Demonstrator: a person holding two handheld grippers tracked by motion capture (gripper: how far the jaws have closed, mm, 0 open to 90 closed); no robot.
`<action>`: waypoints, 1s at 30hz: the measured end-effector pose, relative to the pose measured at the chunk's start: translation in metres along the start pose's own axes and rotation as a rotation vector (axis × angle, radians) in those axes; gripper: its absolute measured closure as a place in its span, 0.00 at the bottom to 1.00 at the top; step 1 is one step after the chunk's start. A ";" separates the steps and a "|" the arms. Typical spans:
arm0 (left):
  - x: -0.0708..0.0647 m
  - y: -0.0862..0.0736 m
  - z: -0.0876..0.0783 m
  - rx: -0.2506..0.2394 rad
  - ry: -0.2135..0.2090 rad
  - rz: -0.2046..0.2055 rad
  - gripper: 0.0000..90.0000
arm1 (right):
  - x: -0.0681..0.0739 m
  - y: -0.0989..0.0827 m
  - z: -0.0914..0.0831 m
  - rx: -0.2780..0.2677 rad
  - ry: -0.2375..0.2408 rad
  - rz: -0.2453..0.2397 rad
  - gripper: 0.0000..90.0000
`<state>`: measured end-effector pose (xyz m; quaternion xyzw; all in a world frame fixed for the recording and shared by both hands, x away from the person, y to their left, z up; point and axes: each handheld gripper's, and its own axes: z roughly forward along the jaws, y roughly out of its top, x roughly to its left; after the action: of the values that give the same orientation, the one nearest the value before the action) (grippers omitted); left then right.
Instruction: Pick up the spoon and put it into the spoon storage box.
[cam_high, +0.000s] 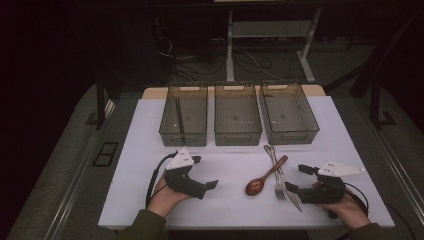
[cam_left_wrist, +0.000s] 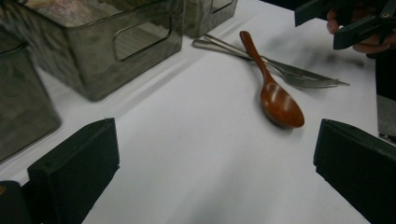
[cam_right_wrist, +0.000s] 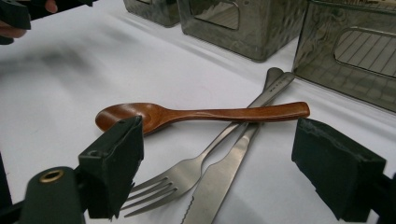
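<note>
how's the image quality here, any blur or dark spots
High view: dim, room beyond the table nearly black. Left gripper view: bins smeared, wooden spoon fairly sharp with glare. Right gripper view: fork and knife crisp, far bins soft.

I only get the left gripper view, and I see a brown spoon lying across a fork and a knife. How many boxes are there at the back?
Observer: The high view shows three clear bins side by side in a row.
Operator: Is anything inside them?
Observer: The left bin has a thin dark stick in it. The other two look empty.
Operator: What is the other gripper doing?
Observer: The right gripper has its jaws open. The fork tines and the knife blade lie just ahead of them.
</note>
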<state>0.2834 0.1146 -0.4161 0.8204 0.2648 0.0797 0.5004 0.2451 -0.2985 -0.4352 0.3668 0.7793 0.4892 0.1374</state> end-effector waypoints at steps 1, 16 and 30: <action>-0.001 0.002 0.003 0.002 -0.005 0.003 0.00 | 0.000 0.000 0.000 -0.001 0.000 0.001 0.18; -0.016 0.024 0.042 0.025 -0.054 0.039 0.02 | -0.001 0.000 0.003 -0.002 0.003 0.005 0.18; -0.028 0.035 0.078 0.045 -0.137 0.041 0.20 | -0.002 0.000 0.004 -0.002 0.003 0.010 0.18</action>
<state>0.3035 0.0267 -0.4202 0.8403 0.2151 0.0277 0.4969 0.2483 -0.2973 -0.4375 0.3699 0.7771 0.4911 0.1342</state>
